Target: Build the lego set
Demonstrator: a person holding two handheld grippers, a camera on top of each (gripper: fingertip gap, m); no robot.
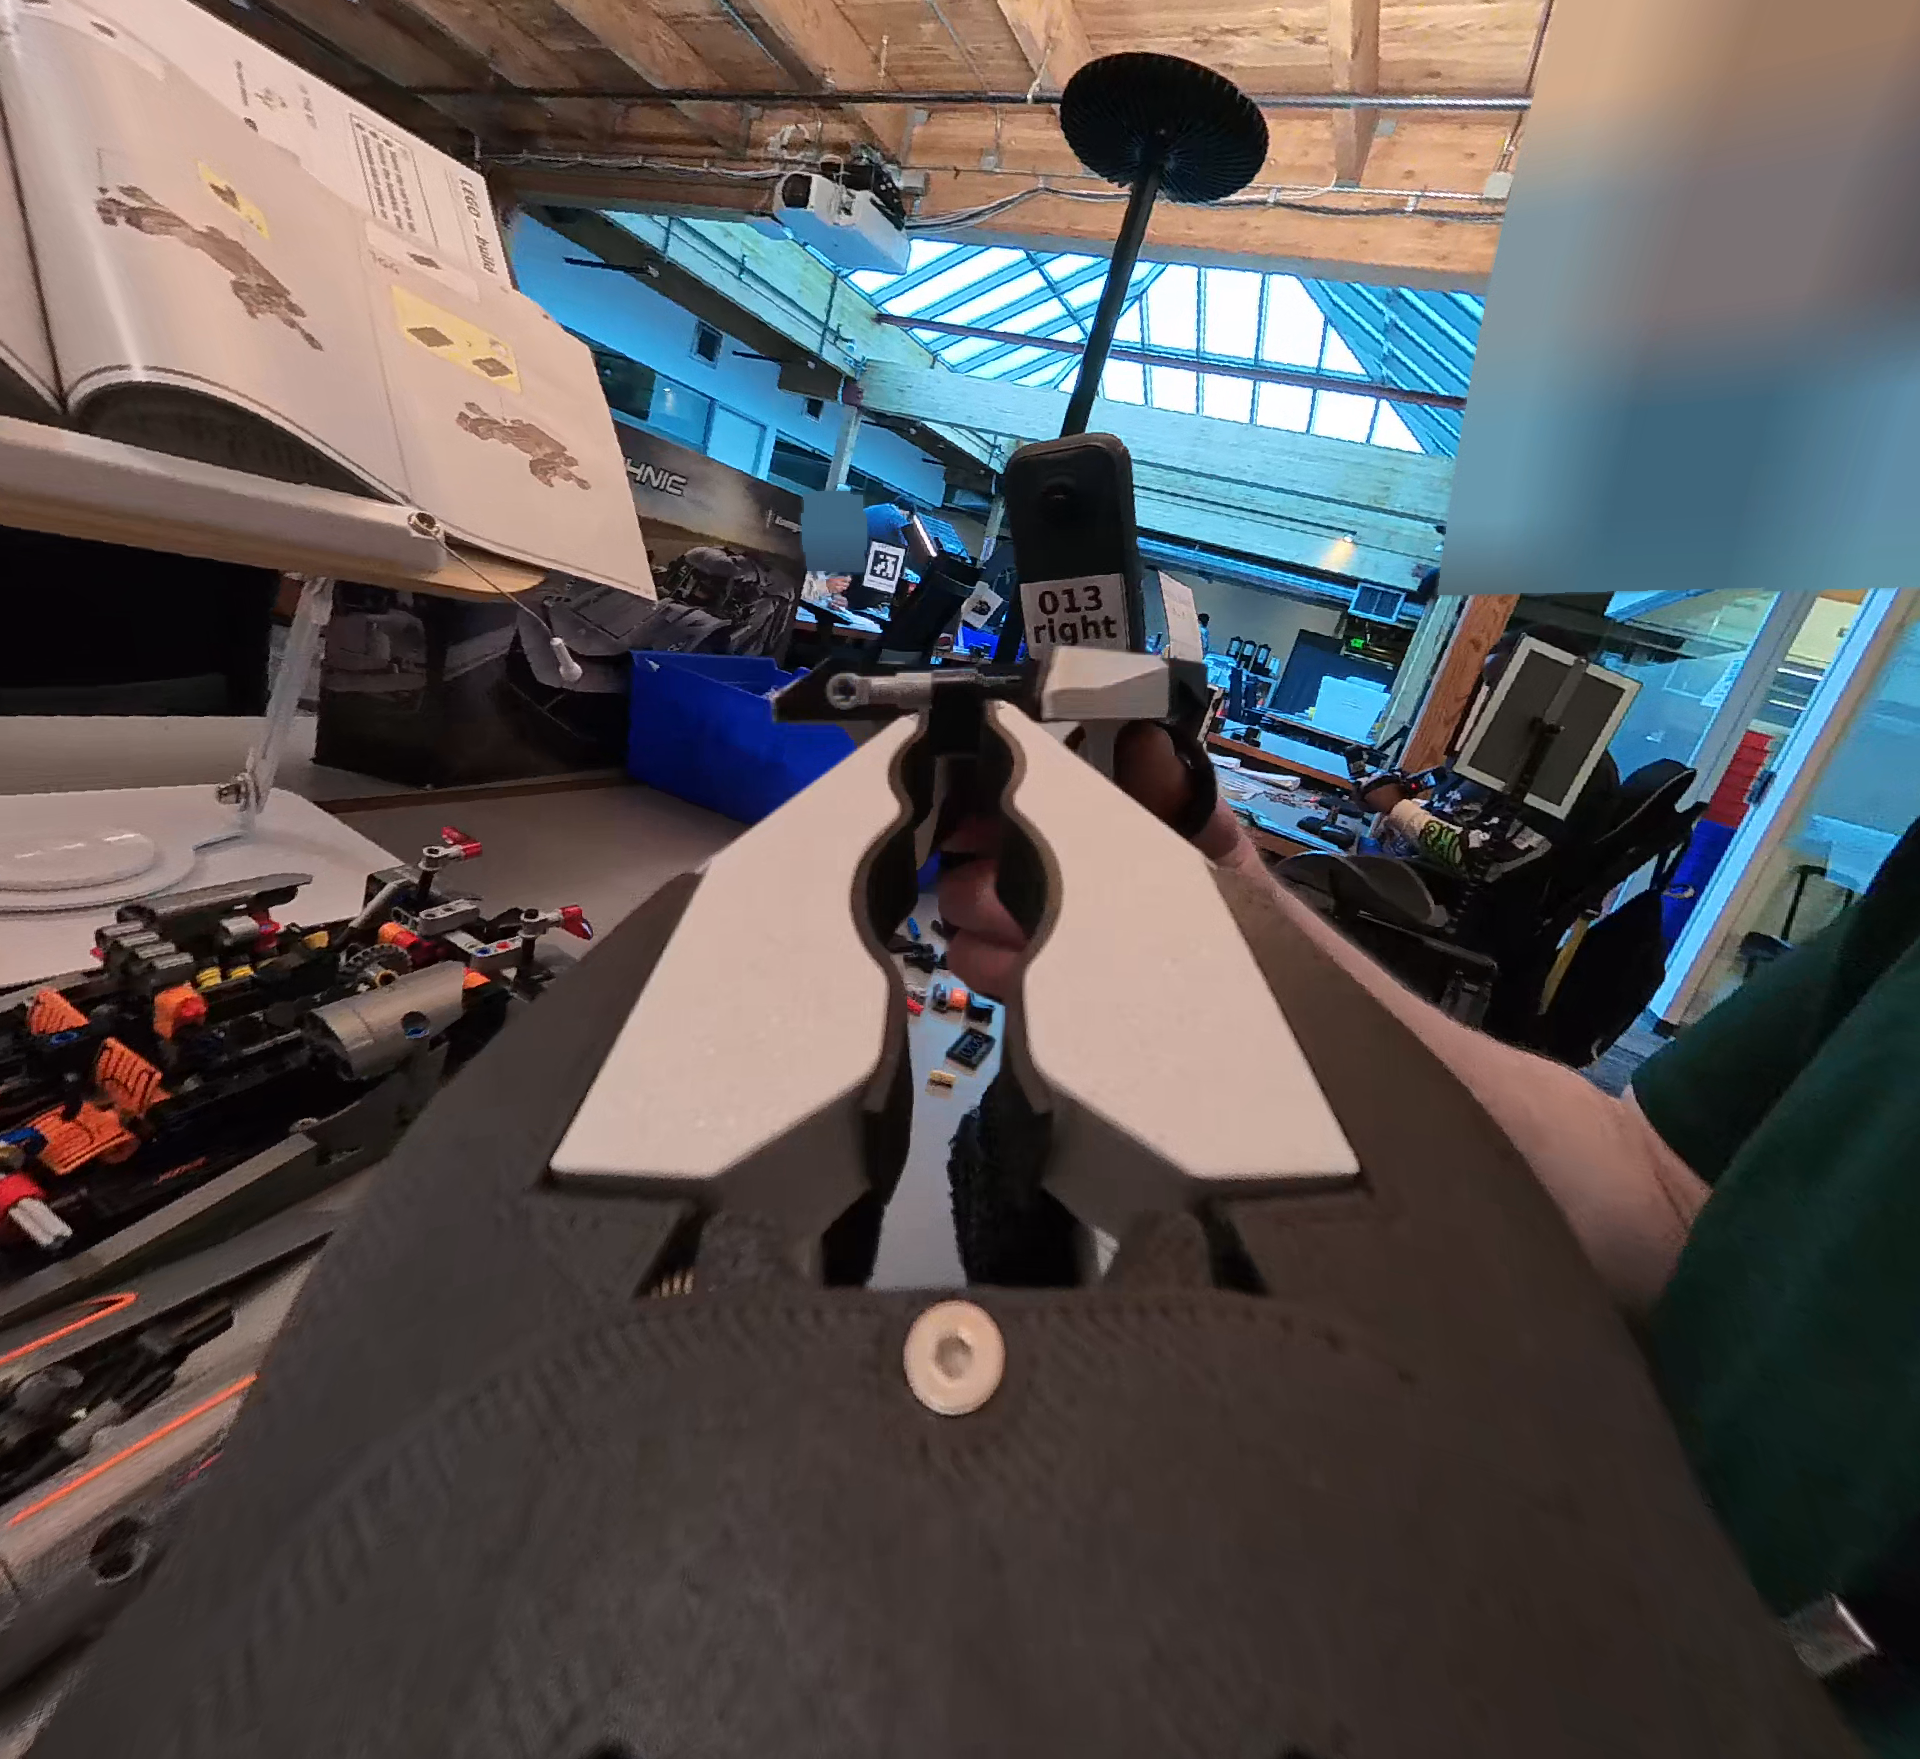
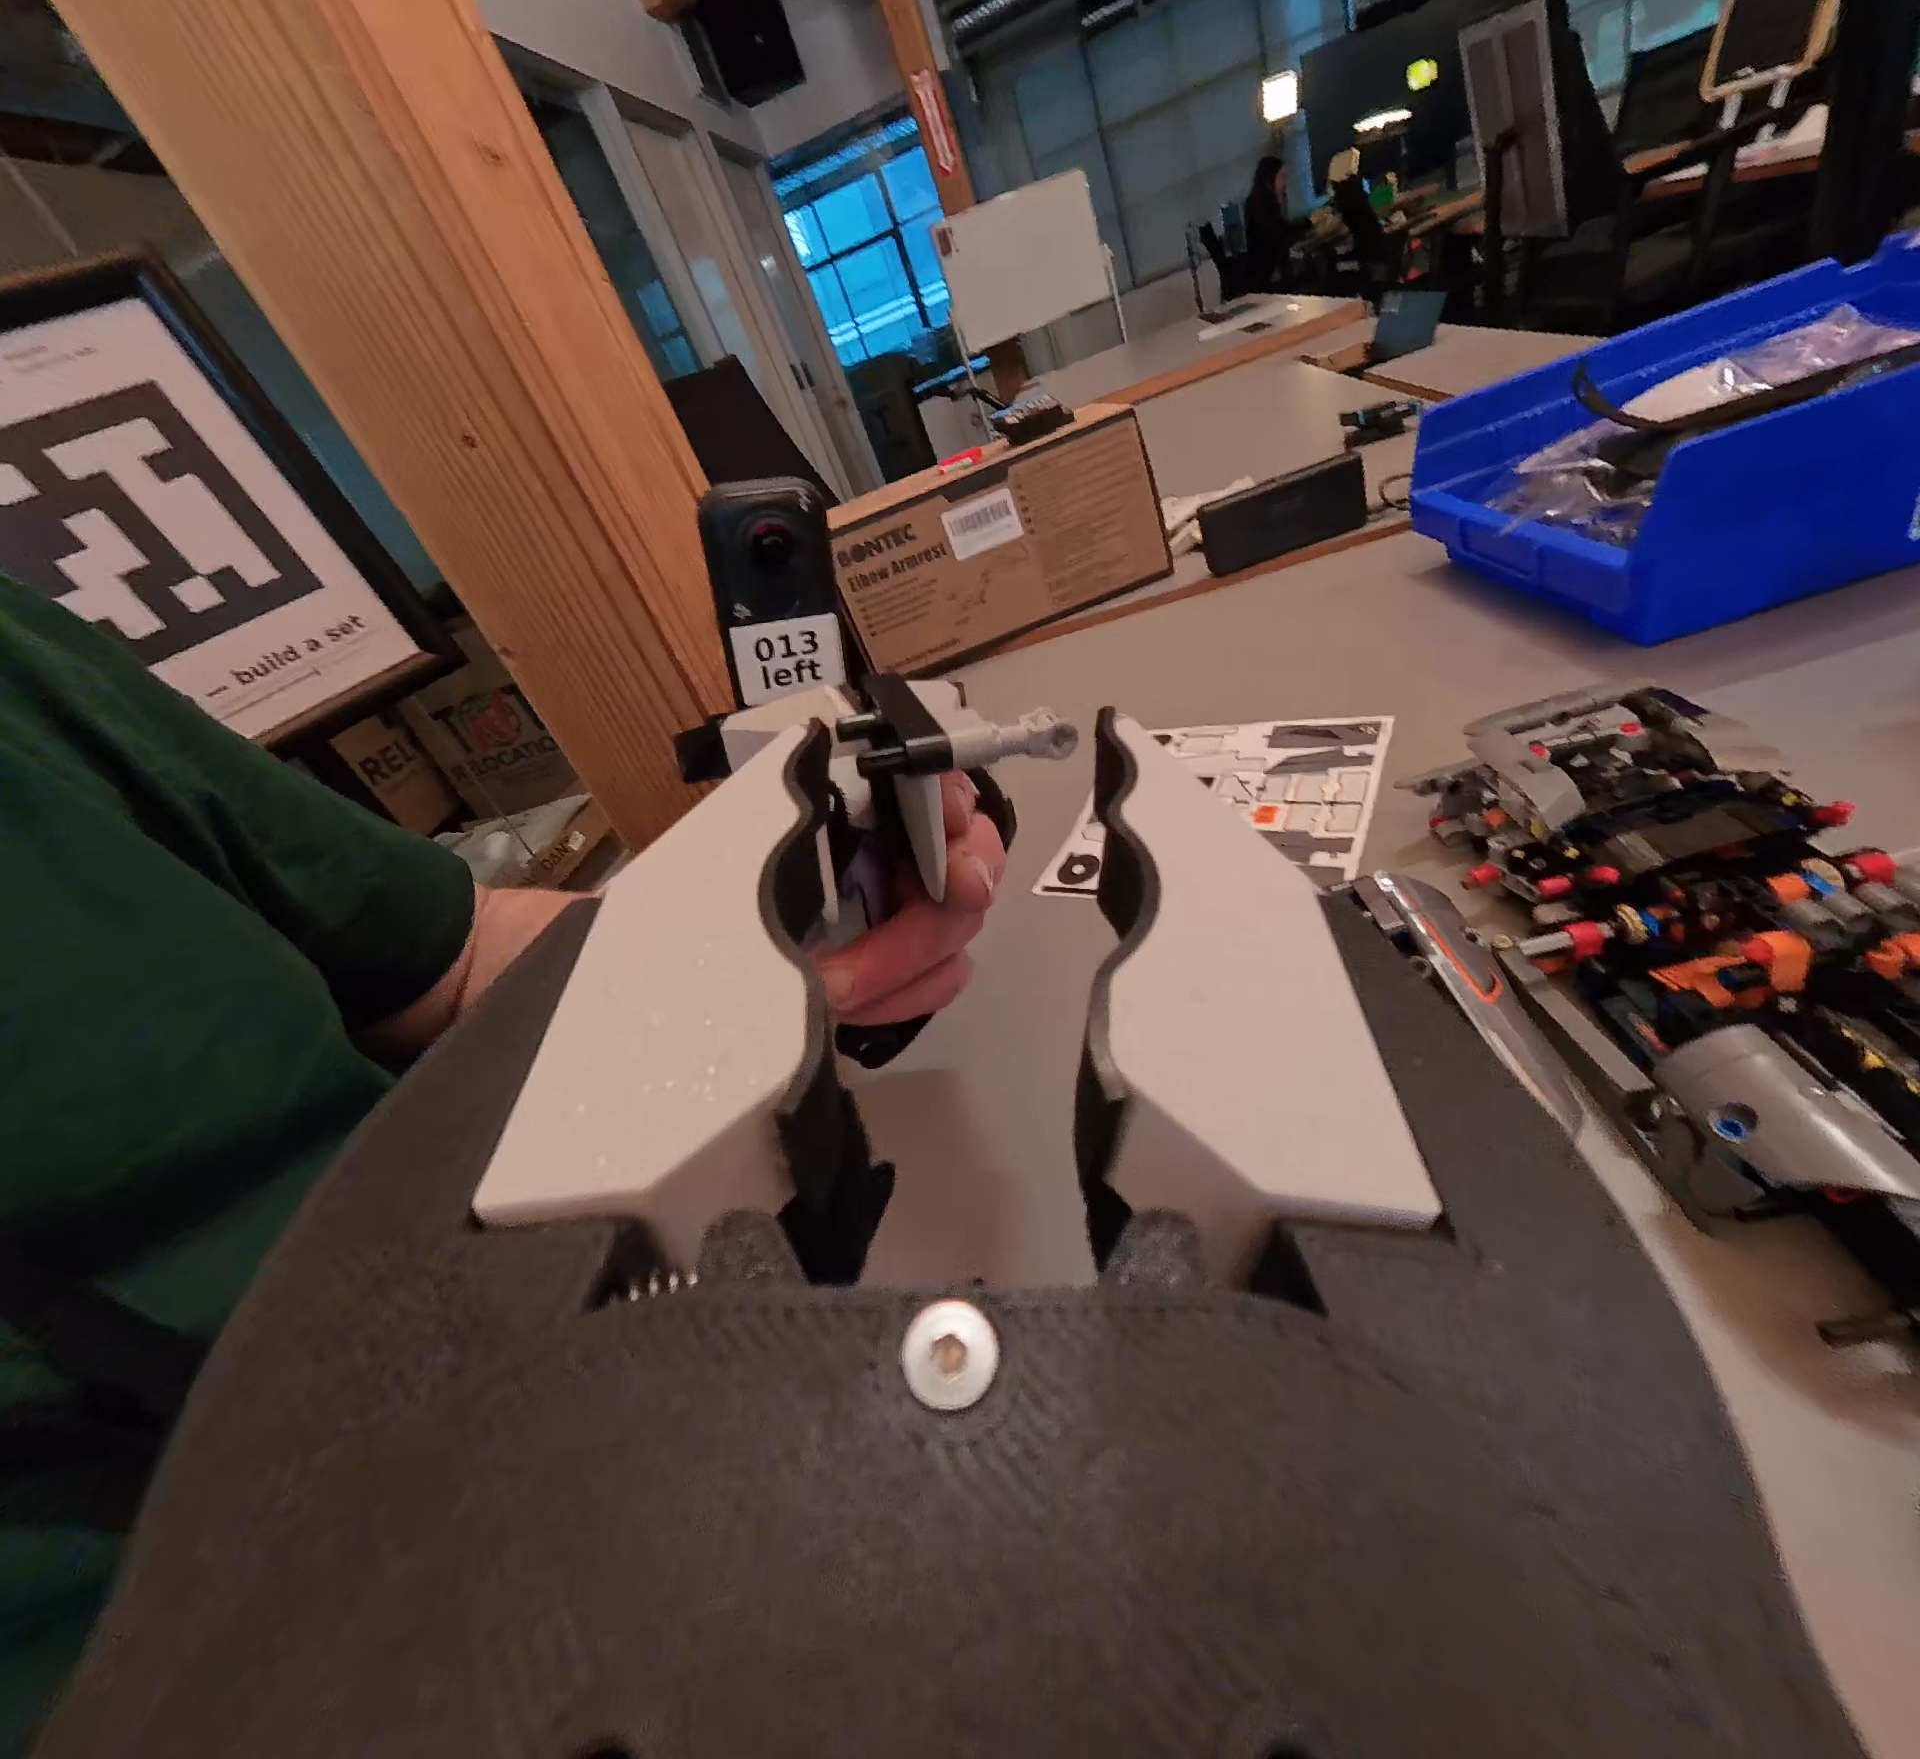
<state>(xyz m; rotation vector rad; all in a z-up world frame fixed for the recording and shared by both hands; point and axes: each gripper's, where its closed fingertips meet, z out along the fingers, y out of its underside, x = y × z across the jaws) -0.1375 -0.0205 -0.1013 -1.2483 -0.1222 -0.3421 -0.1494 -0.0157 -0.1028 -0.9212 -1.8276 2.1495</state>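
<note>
My left gripper (image 1: 956, 738) is shut on a small black Lego piece (image 1: 954, 707) with a grey axle pin (image 1: 883, 691) sticking out to the left, held up above the table. My right gripper (image 2: 956, 738) is open, its two fingers standing on either side of that piece (image 2: 909, 743) without touching it. In the right wrist view the grey pin (image 2: 1023, 735) points right and the left gripper (image 2: 894, 779) shows beyond, in a hand. The partly built black, grey and orange Lego car lies on the table, at the left (image 1: 260, 1013) and at the right (image 2: 1714, 930).
An open instruction book (image 1: 312, 307) rests on a stand at the left. A blue bin (image 2: 1662, 504) with plastic bags is at the back. A sticker sheet (image 2: 1278, 795) and loose small parts (image 1: 966, 1044) lie on the table. A cardboard box (image 2: 1008, 546) and wooden post (image 2: 416, 255) stand behind. Less than 4 cm separates the two grippers' tips.
</note>
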